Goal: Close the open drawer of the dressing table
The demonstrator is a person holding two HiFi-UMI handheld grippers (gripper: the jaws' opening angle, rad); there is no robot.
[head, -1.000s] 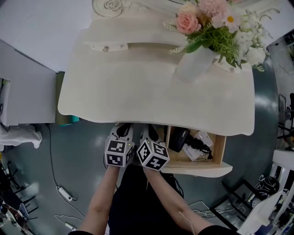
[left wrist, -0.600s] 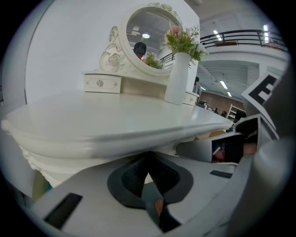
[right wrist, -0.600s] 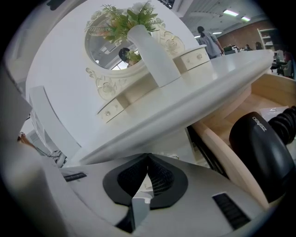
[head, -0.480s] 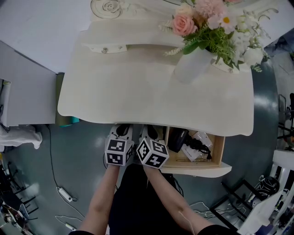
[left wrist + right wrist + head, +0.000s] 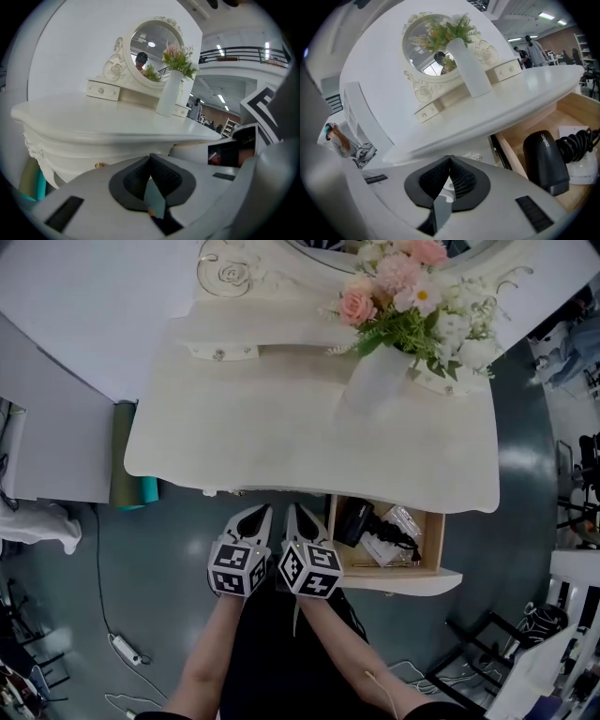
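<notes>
The white dressing table (image 5: 281,442) has one drawer (image 5: 398,580) pulled out under the right part of its front edge. In it lie a black hair dryer (image 5: 354,521), a black cable and some small packets. Both grippers hang side by side in front of the table, just left of the drawer. My left gripper (image 5: 255,512) is shut and holds nothing, and so is my right gripper (image 5: 294,512). The right gripper view shows the drawer (image 5: 569,110) and the hair dryer (image 5: 543,161) to the right of the shut gripper (image 5: 450,160). The left gripper (image 5: 150,157) faces the table's front.
A white vase of flowers (image 5: 375,381) stands at the back right of the tabletop, before an oval mirror (image 5: 152,44) with small drawers (image 5: 220,351). A green roll (image 5: 131,491) leans at the table's left. A cable and power strip (image 5: 122,645) lie on the floor.
Both grippers have drawn back a little from under the table's front edge, still side by side and shut. The drawer stands open as before.
</notes>
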